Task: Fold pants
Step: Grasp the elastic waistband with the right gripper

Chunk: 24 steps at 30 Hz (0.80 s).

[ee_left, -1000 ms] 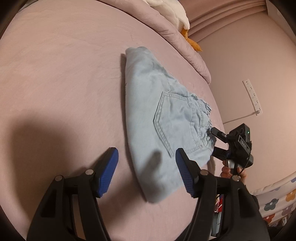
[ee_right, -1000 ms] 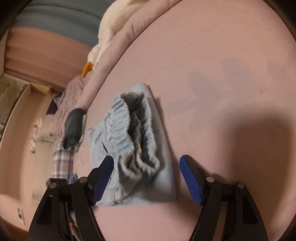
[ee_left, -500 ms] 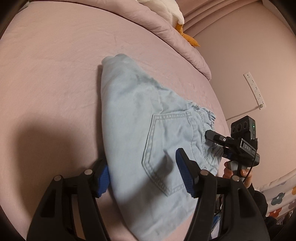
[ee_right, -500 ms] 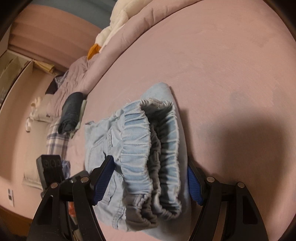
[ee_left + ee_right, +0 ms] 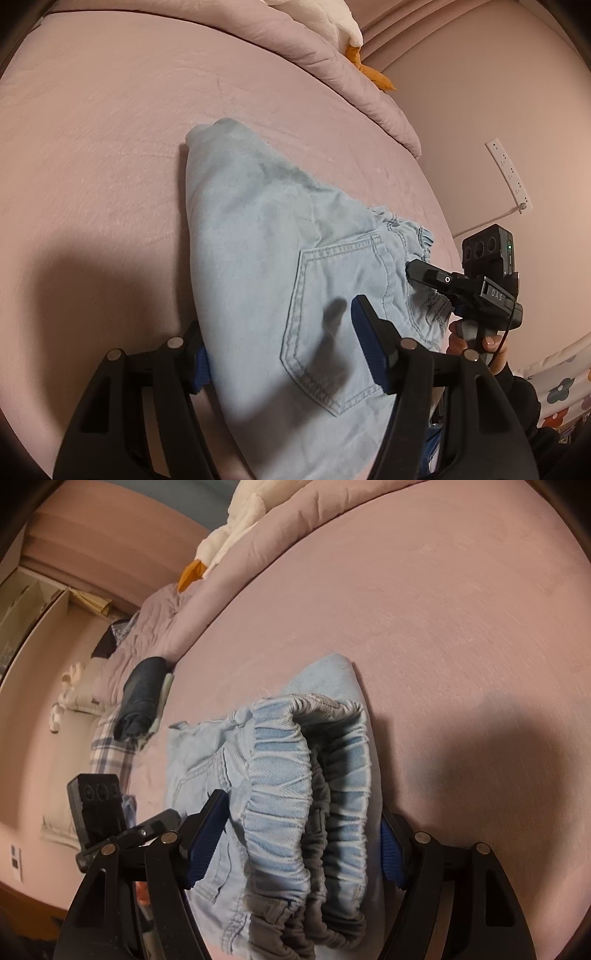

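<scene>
Scene: a pair of light-blue denim pants [image 5: 295,280], already folded into a compact bundle, lies on a pink bed [image 5: 103,155].
Pants, position: near the bed's front edge, back pocket [image 5: 332,325] facing up, elastic waistband [image 5: 295,794] turned toward the right wrist camera.
Left gripper [image 5: 280,354]: fingers spread wide, straddling the bundle's near end; one blue pad sits at the fabric's left edge, the other over the pocket (contact with the cloth cannot be confirmed).
Right gripper [image 5: 295,845]: fingers equally wide, one on either side of the stacked waistband layers; nothing is pinched.
Change over the last second: both grippers have advanced from standing clear of the bundle to enclosing it from opposite ends; the jaws have not narrowed.
Meaning for the task: folding appears largely done (several layers show at the waistband); the approach probably prepares a two-ended grasp for a last fold, or for lifting and moving the bundle.
Risk: closing on only the top layers could let the lower ones slide and undo the fold.
Surroundings: a rolled duvet [image 5: 314,48] and a white plush toy [image 5: 332,18] at the bed's far side.
</scene>
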Each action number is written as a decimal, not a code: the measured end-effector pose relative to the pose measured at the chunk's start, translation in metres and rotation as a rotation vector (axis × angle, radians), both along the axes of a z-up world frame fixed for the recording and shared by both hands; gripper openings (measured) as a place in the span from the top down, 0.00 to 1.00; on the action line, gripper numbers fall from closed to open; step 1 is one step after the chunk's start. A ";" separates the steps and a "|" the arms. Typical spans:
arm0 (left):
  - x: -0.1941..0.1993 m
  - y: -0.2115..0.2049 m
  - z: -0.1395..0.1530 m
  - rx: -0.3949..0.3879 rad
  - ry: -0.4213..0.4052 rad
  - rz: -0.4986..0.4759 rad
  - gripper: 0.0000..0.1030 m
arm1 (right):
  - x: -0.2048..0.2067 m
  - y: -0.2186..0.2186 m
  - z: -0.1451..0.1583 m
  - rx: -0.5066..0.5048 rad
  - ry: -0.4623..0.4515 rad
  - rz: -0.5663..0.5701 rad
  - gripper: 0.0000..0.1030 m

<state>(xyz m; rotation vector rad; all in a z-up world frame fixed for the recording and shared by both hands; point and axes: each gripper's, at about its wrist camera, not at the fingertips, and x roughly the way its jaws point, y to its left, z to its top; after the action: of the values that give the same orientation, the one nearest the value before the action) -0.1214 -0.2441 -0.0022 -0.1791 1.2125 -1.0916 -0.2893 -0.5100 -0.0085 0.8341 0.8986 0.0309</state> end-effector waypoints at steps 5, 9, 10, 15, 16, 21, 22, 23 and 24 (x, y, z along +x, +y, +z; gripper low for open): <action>-0.001 -0.003 0.001 0.002 -0.010 -0.004 0.37 | 0.001 0.000 0.000 -0.003 -0.005 0.002 0.26; -0.001 -0.004 0.001 0.004 -0.018 -0.005 0.37 | 0.002 0.001 -0.001 -0.006 -0.009 0.004 0.26; -0.002 -0.004 0.001 0.005 -0.020 -0.005 0.37 | 0.002 0.001 -0.001 -0.006 -0.010 0.005 0.26; -0.003 -0.005 0.001 0.008 -0.028 -0.004 0.37 | 0.004 0.002 -0.001 -0.007 -0.012 0.003 0.26; -0.003 -0.006 0.001 0.008 -0.029 -0.005 0.37 | 0.003 0.002 -0.001 -0.006 -0.012 0.003 0.26; -0.004 -0.007 0.002 0.013 -0.041 -0.009 0.37 | 0.006 0.002 -0.001 -0.009 -0.015 0.001 0.26; -0.004 -0.007 0.002 0.014 -0.043 -0.009 0.37 | 0.006 0.002 -0.001 -0.009 -0.015 0.002 0.26; -0.004 -0.007 0.002 0.015 -0.044 -0.009 0.37 | 0.006 0.002 -0.001 -0.009 -0.015 0.003 0.26; -0.004 -0.008 0.002 0.015 -0.044 -0.009 0.37 | 0.006 0.002 -0.001 -0.010 -0.015 0.003 0.26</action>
<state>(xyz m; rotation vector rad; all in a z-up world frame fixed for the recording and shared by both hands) -0.1252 -0.2518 -0.0007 -0.1376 1.1823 -1.0885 -0.2834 -0.5083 -0.0094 0.8226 0.8855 0.0350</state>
